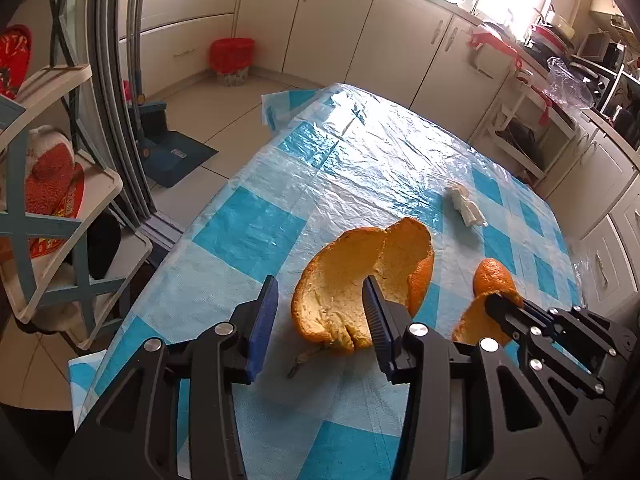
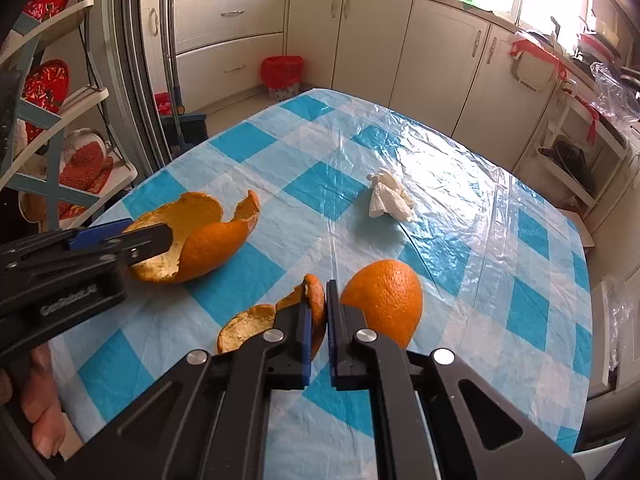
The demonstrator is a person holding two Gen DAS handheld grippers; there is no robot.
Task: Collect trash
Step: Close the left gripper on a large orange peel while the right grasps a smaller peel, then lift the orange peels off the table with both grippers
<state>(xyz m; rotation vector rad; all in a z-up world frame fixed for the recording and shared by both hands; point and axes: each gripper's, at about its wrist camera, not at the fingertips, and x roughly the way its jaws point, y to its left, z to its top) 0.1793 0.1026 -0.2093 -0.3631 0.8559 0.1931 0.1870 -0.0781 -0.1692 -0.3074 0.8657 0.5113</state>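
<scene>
A large cupped orange peel [image 1: 340, 292] [image 2: 208, 240] lies on the blue-and-white checked table cover [image 1: 248, 232]. My left gripper [image 1: 321, 280] [image 2: 144, 230] stands open over the peel's near wall, one finger inside the cup and the other outside, with a gap at the pad. A smaller orange peel [image 2: 248, 324] [image 1: 494, 276] lies to its right, with a domed part [image 2: 384, 300]. My right gripper [image 2: 319, 292] [image 1: 500, 302] is shut on a strip of this smaller peel. A crumpled white tissue [image 1: 464, 204] [image 2: 390, 200] lies farther back on the table.
A red-lined trash bin [image 1: 232, 56] [image 2: 282, 72] stands on the floor past the table's far end, by the cream cabinets [image 1: 332, 28]. A shelf rack [image 1: 60, 208] with red items is at the left. A dustpan [image 1: 172, 152] rests on the floor. A person's fingers [image 2: 40, 400] show at lower left.
</scene>
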